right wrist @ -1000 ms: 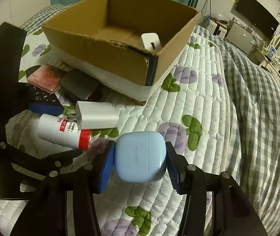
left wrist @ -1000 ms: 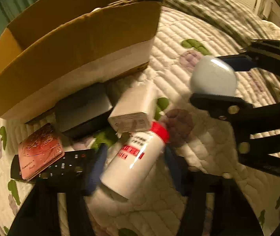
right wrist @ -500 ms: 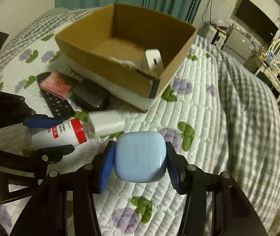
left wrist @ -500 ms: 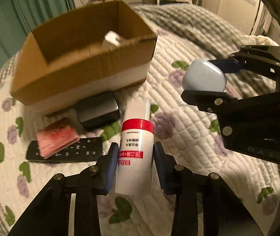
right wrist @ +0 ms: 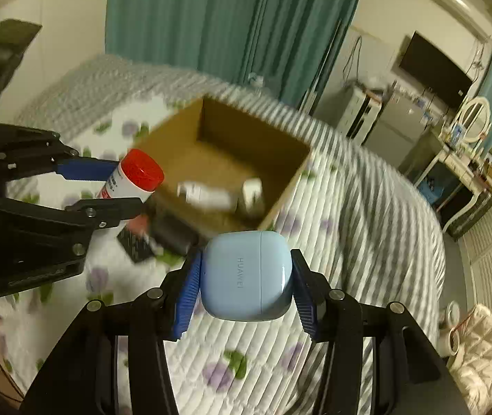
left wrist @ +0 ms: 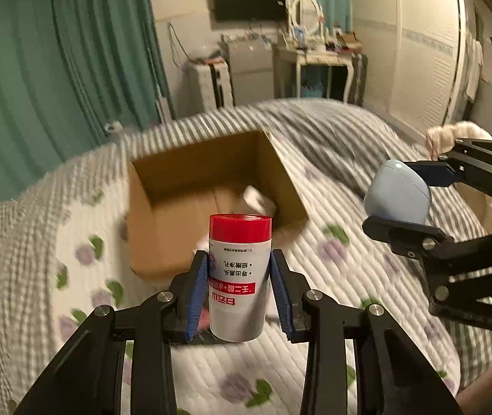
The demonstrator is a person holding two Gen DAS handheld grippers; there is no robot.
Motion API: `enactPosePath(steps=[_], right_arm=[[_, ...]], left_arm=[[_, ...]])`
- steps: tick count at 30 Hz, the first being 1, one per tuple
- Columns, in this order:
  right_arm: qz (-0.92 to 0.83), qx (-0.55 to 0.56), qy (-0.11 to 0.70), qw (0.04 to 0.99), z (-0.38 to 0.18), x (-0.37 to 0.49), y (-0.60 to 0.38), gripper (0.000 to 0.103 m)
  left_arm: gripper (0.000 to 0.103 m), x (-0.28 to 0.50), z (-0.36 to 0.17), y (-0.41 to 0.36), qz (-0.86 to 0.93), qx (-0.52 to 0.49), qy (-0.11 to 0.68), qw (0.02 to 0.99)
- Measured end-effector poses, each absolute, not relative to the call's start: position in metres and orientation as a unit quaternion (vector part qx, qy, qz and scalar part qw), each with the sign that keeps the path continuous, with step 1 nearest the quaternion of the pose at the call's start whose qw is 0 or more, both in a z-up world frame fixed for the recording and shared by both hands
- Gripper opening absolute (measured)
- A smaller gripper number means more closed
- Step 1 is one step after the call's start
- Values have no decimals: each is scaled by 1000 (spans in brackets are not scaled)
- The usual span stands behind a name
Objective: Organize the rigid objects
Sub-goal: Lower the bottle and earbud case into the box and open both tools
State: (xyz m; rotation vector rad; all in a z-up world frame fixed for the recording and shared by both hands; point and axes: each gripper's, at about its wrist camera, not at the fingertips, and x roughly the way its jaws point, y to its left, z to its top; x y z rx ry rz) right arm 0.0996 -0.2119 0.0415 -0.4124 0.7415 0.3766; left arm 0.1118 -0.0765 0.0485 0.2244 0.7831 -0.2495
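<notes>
Above the quilted floral bed [left wrist: 367, 266]: open brown cardboard box [left wrist: 163, 221], destination. White red-capped plastic bottle [left wrist: 239, 276], clamped in left hand-held gripper [left wrist: 239, 290]. Pale blue earbud case [right wrist: 247, 275], clamped in right hand-held gripper [right wrist: 246, 276]. Step: carrying. Next, likely: lower both over box, release.

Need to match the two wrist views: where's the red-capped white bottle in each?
Left wrist: the red-capped white bottle stands bottom centre, upright, clamped in the left tongs.
Right wrist: the bottle is at mid-left, tilted, cap toward the box, in the left tongs coming from the left edge.
Shared landmark: the open cardboard box on the bed, just beyond the bottle in both.
</notes>
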Motion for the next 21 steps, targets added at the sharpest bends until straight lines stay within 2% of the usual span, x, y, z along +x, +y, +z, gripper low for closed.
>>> enactPosePath(steps=[6,10,21], right_arm=[[194,-182,311,913,82,128,-190,49],[201,-170,297,918,85,158,-175,49],[203,-133,348,906,7,242,-168,49]], left_arm=[[36,151,69,-56,-99,87,369,920],[36,189,52,-48,-81,92,391,912],[36,245,-40,-43,-59,124,454,880]])
